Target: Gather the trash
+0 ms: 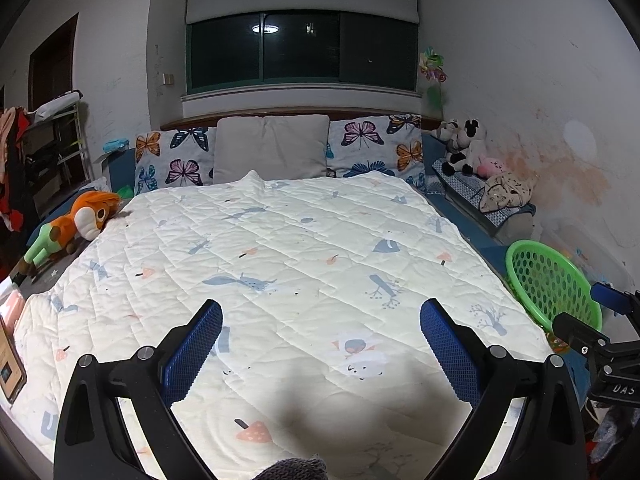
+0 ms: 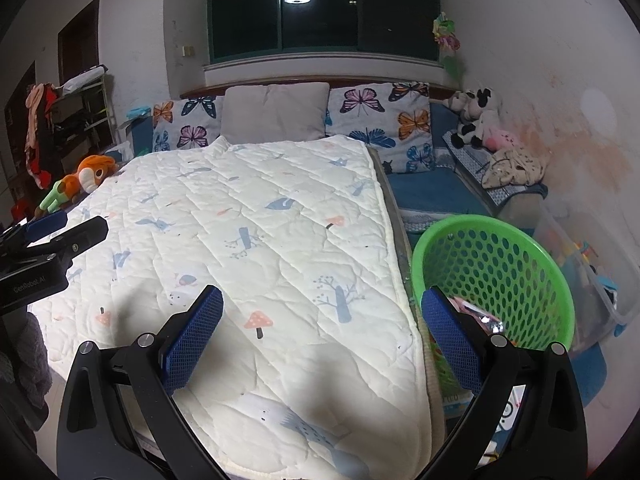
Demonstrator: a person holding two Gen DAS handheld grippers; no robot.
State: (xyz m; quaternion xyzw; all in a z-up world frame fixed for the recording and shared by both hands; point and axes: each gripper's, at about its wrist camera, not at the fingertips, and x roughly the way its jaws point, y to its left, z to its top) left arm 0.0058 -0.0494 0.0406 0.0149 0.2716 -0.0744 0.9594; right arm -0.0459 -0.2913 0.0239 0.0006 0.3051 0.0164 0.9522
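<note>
A green perforated basket (image 2: 504, 276) stands at the bed's right side; shiny wrappers (image 2: 478, 314) lie in its bottom. The same basket (image 1: 552, 284) shows at the right edge of the left wrist view. My left gripper (image 1: 320, 344) hovers open over the foot of the white quilt (image 1: 280, 264), nothing between its blue pads. My right gripper (image 2: 322, 340) is open too, its left finger over the quilt (image 2: 256, 232) and its right finger in front of the basket. Each gripper appears at the edge of the other's view. No loose trash shows on the quilt.
Butterfly pillows (image 1: 176, 156) and a grey pillow (image 1: 272, 148) line the headboard. An orange plush toy (image 1: 76, 220) lies at the bed's left edge. Stuffed animals (image 2: 480, 120) sit on a blue side bench. A clear plastic bin (image 2: 588, 264) stands behind the basket.
</note>
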